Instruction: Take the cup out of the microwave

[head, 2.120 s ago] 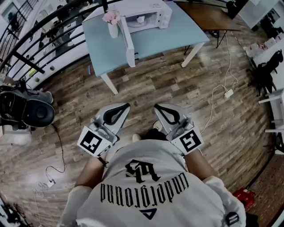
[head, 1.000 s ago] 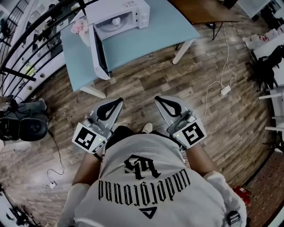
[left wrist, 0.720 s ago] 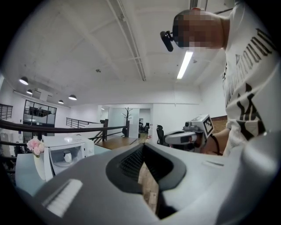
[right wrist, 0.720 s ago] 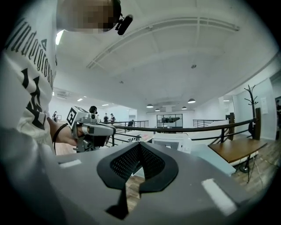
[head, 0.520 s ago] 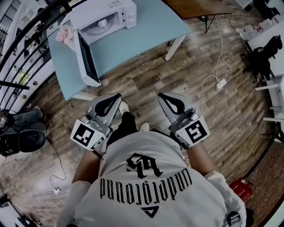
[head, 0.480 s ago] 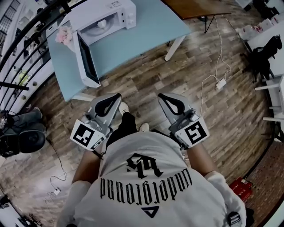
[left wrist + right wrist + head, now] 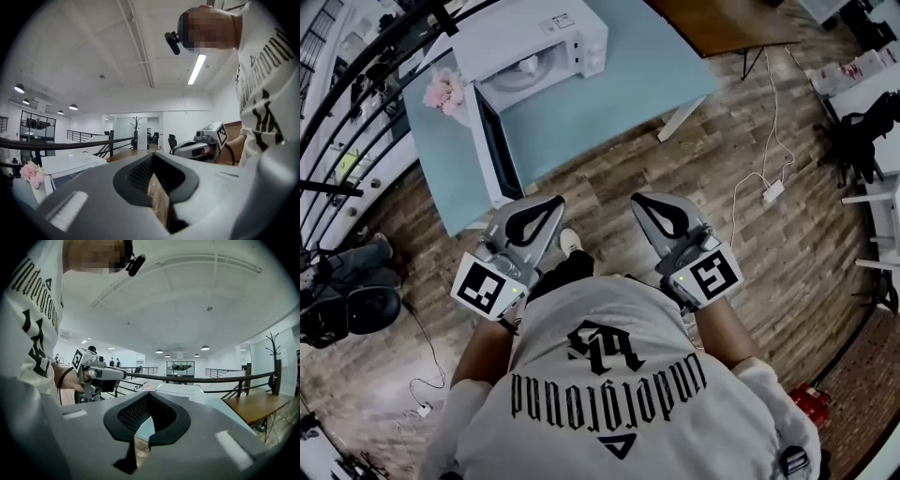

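both closed, holding nothing: left gripper [image 7: 555, 202], right gripper [image 7: 639, 201]. cup [image 7: 528, 66] sits in microwave [image 7: 546, 36] on blue table [image 7: 637, 66], door [image 7: 492, 141] open.

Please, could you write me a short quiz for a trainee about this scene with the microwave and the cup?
1. True or false: the door of the microwave is shut.
2. Where is the cup? A: inside the microwave. B: on the floor. C: on top of the microwave.
3. Fill in: on the table, beside the microwave, stand pink ____.
Key: 1 false, it stands open; 2 A; 3 flowers.
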Demonstrator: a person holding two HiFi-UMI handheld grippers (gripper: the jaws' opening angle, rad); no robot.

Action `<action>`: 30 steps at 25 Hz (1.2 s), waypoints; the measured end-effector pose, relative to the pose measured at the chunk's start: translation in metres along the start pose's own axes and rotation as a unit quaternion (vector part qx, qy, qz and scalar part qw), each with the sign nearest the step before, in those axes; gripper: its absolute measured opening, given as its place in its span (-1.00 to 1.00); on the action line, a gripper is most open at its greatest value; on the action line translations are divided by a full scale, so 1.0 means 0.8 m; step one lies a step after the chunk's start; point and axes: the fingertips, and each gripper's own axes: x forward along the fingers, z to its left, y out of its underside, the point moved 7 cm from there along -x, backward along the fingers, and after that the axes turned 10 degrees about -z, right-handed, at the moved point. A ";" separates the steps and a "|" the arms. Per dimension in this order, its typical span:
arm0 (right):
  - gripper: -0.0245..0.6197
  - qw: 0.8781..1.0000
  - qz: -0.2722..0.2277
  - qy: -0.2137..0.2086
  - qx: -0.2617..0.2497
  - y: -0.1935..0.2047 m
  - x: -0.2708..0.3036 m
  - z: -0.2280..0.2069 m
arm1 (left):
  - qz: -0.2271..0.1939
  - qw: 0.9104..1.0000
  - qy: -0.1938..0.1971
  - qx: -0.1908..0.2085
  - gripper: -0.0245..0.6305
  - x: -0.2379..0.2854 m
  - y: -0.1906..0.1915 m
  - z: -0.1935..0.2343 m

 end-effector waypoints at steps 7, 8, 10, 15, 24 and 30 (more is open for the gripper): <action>-0.91 1.000 -0.005 -0.018 -0.009 -0.012 0.115 -0.022 | -0.006 1.000 -0.007 -0.012 -0.77 0.004 -0.018 0.098; -0.91 1.000 -0.006 -0.018 -0.008 -0.012 0.127 -0.024 | -0.009 1.000 -0.006 -0.012 -0.77 0.004 -0.021 0.109; -0.91 1.000 -0.003 -0.020 -0.013 -0.011 0.147 -0.029 | -0.011 1.000 -0.002 -0.013 -0.77 0.006 -0.023 0.128; -0.91 0.999 0.004 -0.031 -0.024 -0.009 0.189 -0.043 | -0.016 1.000 -0.009 -0.012 -0.77 0.015 -0.024 0.165; -0.91 0.996 0.001 -0.088 -0.013 0.001 0.238 -0.107 | -0.007 0.997 -0.072 -0.021 -0.77 0.045 -0.011 0.207; -0.91 0.989 0.007 -0.148 -0.006 0.012 0.262 -0.176 | 0.004 0.992 -0.123 -0.015 -0.77 0.090 -0.003 0.225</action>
